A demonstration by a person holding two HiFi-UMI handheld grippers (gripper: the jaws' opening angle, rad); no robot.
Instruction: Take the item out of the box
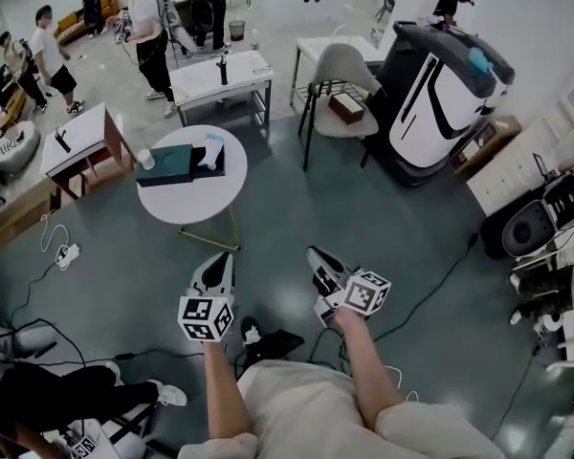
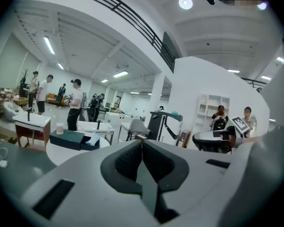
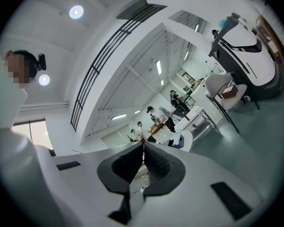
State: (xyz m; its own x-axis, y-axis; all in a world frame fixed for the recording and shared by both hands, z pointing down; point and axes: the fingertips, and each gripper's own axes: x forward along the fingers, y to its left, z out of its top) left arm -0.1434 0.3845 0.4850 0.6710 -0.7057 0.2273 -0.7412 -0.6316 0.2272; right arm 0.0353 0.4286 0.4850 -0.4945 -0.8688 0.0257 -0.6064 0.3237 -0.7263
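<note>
Fingers [image 2: 125, 162] of the left gripper [image 2: 142, 143]: clenched tip to tip, nothing between them. Fingers [image 3: 156, 162] of the right gripper [image 3: 143, 145]: likewise clenched and holding nothing; only floor and a stray cable show through the slot beneath the tips.

From my head view I log both units over the grey floor [image 1: 297, 208], the left gripper [image 1: 218, 261] at 9 o'clock of the right gripper [image 1: 318, 254], each pointing toward 12 o'clock.

Round white counter [image 1: 193, 207]: at 11 o'clock from the grippers, well apart from both.

Box [image 1: 165, 164]: dark teal, on the counter's 12 o'clock half, touched by neither gripper. It also shows in the left gripper view [image 2: 68, 138].

Item [image 1: 211, 151]: white, at the box's 3 o'clock end. I believe it stands in an open dark section there, though at this range I cannot be sure.

Cup [image 1: 145, 159]: pale, at the box's 9 o'clock end, just beside it.
</note>
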